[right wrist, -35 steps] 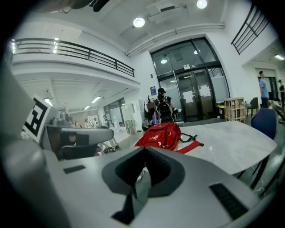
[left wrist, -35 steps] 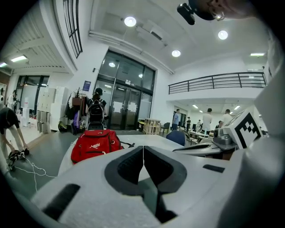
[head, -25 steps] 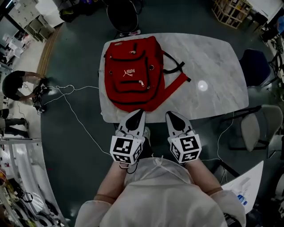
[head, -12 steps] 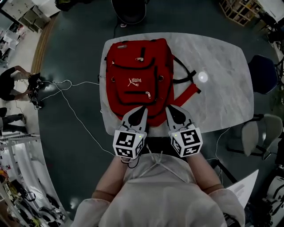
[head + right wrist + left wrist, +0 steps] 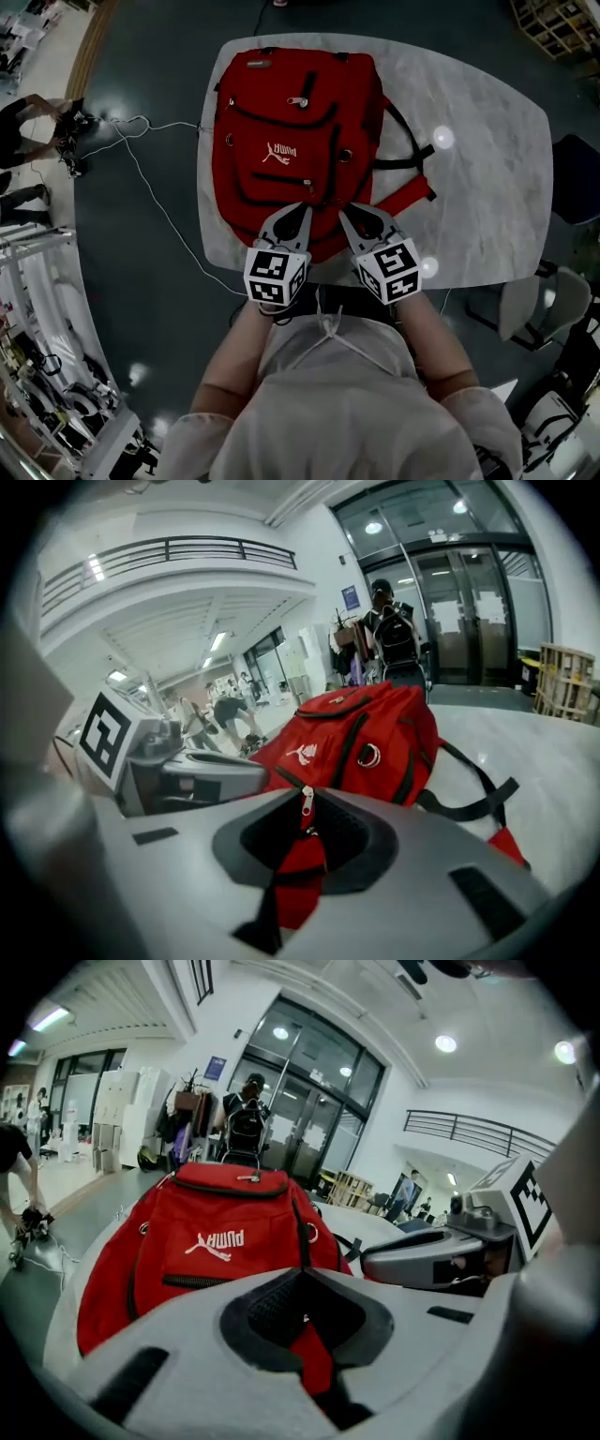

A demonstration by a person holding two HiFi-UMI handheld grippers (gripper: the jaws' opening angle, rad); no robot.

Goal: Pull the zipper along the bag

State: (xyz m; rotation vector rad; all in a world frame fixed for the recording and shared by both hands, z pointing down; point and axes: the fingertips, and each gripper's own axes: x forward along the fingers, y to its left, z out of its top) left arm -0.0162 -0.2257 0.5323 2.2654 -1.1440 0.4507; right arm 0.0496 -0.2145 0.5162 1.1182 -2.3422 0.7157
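Note:
A red backpack [image 5: 281,122] lies flat on the marble table [image 5: 487,169], front pockets up, its black zippers closed. Both grippers hover side by side over its near end. My left gripper [image 5: 298,208] is shut, and red fabric shows through the hollow behind its tips [image 5: 302,1271]. My right gripper [image 5: 345,210] is also shut. A silver zipper pull [image 5: 306,803] shows right at its tips [image 5: 306,789]; I cannot tell whether they touch it. In the gripper views the backpack [image 5: 216,1241] [image 5: 375,733] rises just ahead.
A red strap [image 5: 408,202] and black straps [image 5: 403,141] trail off the bag to the right. A white cable [image 5: 159,187] crosses the floor at the left, near a crouching person [image 5: 28,131]. A chair [image 5: 525,300] stands at the table's right corner.
Both grippers have moved forward from the table's near edge onto the bag's near end, closer together. The bag now sits larger and nearer in the head view.

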